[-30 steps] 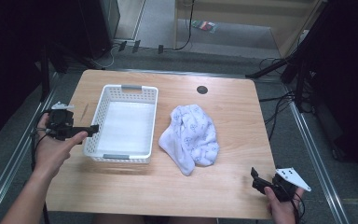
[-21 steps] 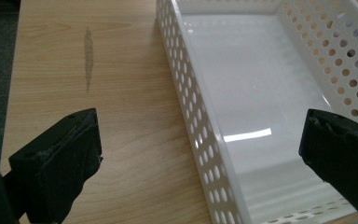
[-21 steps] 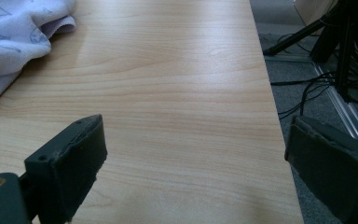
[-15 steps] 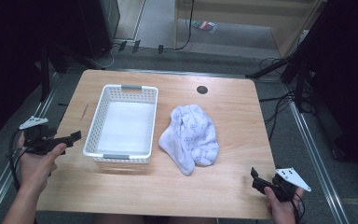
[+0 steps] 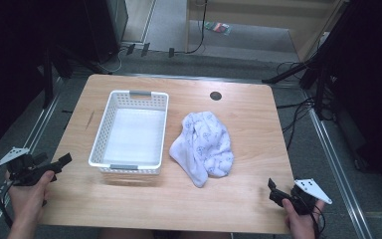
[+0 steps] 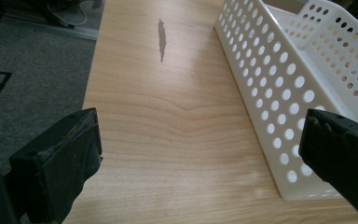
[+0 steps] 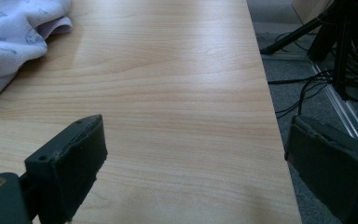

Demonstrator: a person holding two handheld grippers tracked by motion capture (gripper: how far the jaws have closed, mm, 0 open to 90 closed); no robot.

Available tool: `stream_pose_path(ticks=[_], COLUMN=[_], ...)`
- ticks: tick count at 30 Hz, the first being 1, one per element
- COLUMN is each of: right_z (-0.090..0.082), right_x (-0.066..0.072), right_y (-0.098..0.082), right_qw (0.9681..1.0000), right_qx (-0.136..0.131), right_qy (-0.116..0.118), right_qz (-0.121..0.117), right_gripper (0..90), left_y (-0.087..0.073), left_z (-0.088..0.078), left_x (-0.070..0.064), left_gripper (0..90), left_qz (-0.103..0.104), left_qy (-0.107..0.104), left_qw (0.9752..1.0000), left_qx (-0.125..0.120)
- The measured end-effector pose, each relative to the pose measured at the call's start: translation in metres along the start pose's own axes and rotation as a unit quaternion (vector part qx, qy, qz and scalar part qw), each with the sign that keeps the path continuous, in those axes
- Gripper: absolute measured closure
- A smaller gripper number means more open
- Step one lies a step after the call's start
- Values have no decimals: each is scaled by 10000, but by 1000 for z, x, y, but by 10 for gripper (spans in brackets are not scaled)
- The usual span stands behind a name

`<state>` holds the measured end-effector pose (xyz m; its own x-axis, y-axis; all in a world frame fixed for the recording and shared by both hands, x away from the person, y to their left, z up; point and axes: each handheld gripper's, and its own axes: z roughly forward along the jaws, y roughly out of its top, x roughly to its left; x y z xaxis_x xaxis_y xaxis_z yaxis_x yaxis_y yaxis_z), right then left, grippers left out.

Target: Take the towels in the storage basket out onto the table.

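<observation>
My left gripper [image 5: 62,160] sits at the table's [image 5: 248,114] left edge, jaws wide apart, the white basket [image 5: 131,131] just beside it. My right gripper [image 5: 273,188] is spread too, near corner, crumpled pale cloth [image 5: 204,145] between us.

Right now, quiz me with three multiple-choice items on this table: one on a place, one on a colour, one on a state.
1. Where does the cloth lie?
A. In the basket
B. On the table, right of the basket
C. On the floor

2. What colour is the basket?
A. White
B. Blue
C. Black

3. How is the left gripper?
A. Shut on the cloth
B. Shut on the basket rim
C. Open, holding nothing

Answers: 1 B, the high view shows it on the table beside the basket; 2 A, its perforated walls are white; 3 C, the left gripper view shows its jaws wide apart over bare wood.
</observation>
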<state>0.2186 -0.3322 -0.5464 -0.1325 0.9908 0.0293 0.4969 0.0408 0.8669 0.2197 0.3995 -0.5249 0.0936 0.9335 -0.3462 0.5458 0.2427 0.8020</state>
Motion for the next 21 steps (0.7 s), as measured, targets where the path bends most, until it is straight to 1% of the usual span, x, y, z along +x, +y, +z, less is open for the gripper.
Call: stream_pose_path(ticks=[1,4,7,8,9,10,11,12,13,14,15,18,19,21], right_z=[0,-1,-1,-1,-1,-1,-1,-1,-1,-2,-2,-2,-2,-2], right_x=[0,-1,-1,-1,-1,0,0,0,0,0,0,-1,-1,-1], right_y=[0,0,0,0,0,-1,-1,-1,-1,-1,-1,-1,-1,-1], right_qw=[10000,10000,10000,10000,10000,10000,10000,9999,9999,9999,9999,9998,9998,9998], right_qx=[-19,-52,-50,-59,-59,-70,-70,-87,-87,-95,-103,-106,-102,-103], right_qy=[-3,3,3,26,26,60,60,85,85,99,109,132,134,136], right_qz=[-10,-11,-12,-25,-25,-29,-29,-58,-58,-74,-72,-65,-63,-67], right_gripper=[53,52,53,52,52,52,52,52,52,52,52,52,52,52], left_y=[-3,-11,-15,-19,-19,-21,-21,-21,-21,-22,-23,-23,-23,-23], left_z=[0,0,-1,1,1,5,5,5,5,7,8,7,8,8], left_x=[2,5,5,4,4,3,3,1,1,2,3,4,3,3], left_gripper=[0,0,0,0,0,0,0,0,0,0,0,0,0,0], left_qz=[-65,-48,-23,35,35,106,106,194,194,121,82,50,86,87], left_qy=[-41,-66,-111,-146,-146,-166,-166,-134,-134,-183,-193,-201,-216,-208], left_qw=[10000,9999,9998,9998,9998,9998,9998,9997,9997,9998,9998,9998,9997,9997], left_qx=[-29,-85,-149,-157,-157,-62,-62,-113,-113,-22,-13,-47,-47,-53])
